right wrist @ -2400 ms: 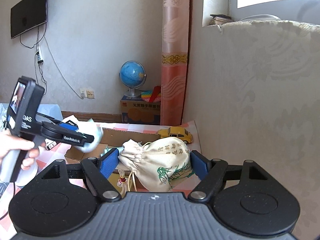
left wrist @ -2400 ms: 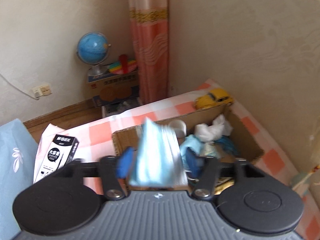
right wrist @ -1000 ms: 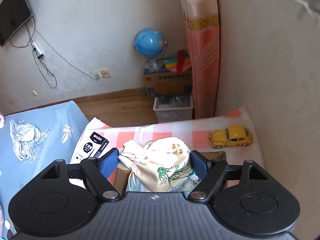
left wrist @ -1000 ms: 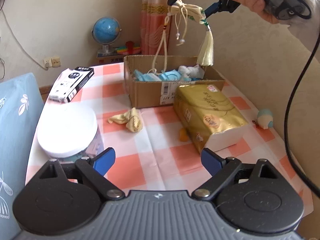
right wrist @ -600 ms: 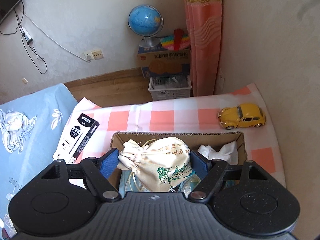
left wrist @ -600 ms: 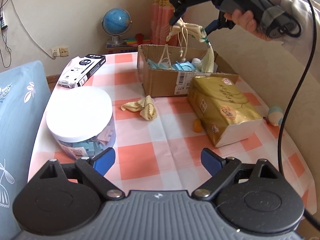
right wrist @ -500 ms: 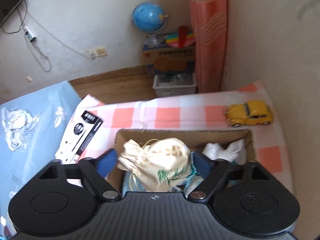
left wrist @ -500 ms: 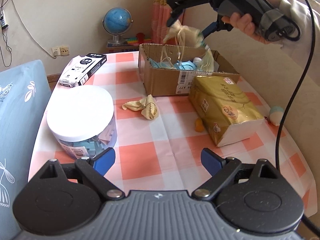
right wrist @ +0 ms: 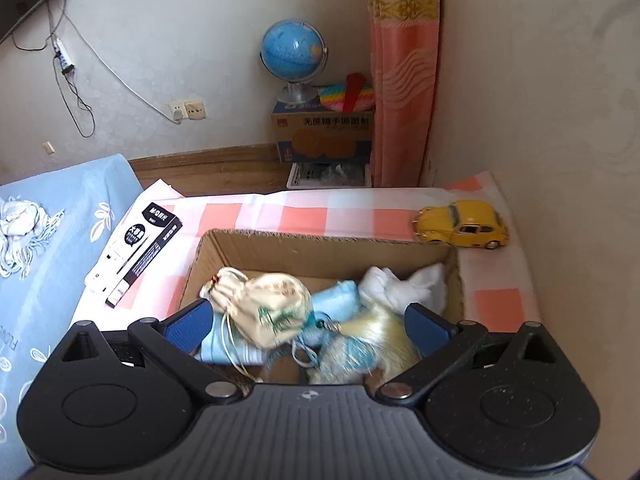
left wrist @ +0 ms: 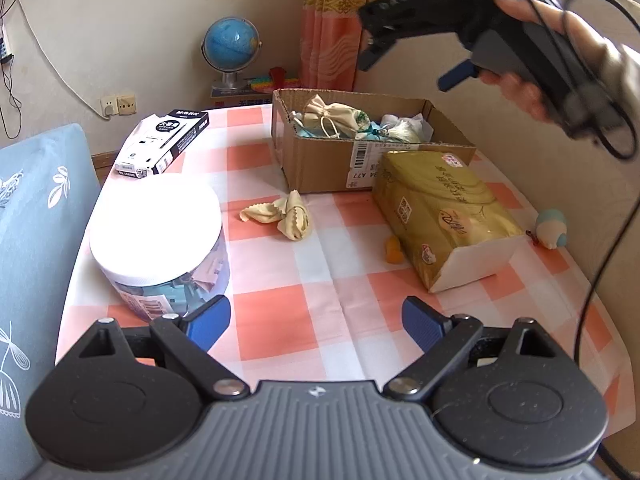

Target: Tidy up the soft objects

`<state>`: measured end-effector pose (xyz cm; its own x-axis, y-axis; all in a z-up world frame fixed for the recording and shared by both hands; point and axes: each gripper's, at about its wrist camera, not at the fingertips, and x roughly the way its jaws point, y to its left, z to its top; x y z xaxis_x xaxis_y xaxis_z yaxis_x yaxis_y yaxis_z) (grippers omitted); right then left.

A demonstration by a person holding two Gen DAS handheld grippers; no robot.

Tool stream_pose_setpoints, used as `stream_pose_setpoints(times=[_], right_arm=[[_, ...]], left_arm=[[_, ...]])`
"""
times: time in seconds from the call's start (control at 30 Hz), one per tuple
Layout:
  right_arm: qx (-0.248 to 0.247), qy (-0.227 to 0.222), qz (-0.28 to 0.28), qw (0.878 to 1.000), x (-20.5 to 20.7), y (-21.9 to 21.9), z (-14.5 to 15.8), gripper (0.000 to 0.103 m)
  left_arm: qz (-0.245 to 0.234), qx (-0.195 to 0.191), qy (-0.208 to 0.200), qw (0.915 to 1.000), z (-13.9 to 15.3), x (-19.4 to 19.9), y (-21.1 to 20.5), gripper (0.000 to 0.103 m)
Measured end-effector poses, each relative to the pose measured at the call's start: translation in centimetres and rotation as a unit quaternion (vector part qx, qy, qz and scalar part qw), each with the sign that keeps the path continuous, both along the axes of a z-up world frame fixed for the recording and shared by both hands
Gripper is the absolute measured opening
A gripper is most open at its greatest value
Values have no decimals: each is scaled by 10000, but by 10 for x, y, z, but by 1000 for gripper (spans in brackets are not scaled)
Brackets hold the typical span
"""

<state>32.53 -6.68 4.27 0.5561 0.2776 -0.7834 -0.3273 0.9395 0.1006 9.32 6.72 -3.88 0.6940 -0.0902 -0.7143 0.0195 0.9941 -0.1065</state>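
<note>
lying in one box (left wrist: 320,164): one pouch (left wrist: 334,114)

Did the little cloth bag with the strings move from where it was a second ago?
Yes. The cloth bag dropped from between the opening right gripper pads into the cardboard box, onto the blue cloths.

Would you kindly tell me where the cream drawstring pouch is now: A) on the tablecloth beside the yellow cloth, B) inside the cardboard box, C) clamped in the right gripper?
B: the pouch lies in the cardboard box, clear of the opening right gripper.
</note>
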Motion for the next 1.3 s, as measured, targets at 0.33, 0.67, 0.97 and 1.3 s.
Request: stream_pose_setpoints(times=[0.33,0.67,0.97,1.3], right_arm=[[-58,-586,-6,9983,-64,-47,10,103],[-161,-795,-558,9951,-118,-116,10,103],[-416,-1107,-796,9898,-167,-137,-34,103],[-379,-802,-1226,9885,-170,-158,-84,87]], left_arm=[[11,58,-11,10000,2,-5,-4,93],[-92,64,-34,9999,4,-10,-12,93],[-249,109,69,9996,-1,-7,-19,93],[-477,211,294,9982,-13,7,-33,93]])
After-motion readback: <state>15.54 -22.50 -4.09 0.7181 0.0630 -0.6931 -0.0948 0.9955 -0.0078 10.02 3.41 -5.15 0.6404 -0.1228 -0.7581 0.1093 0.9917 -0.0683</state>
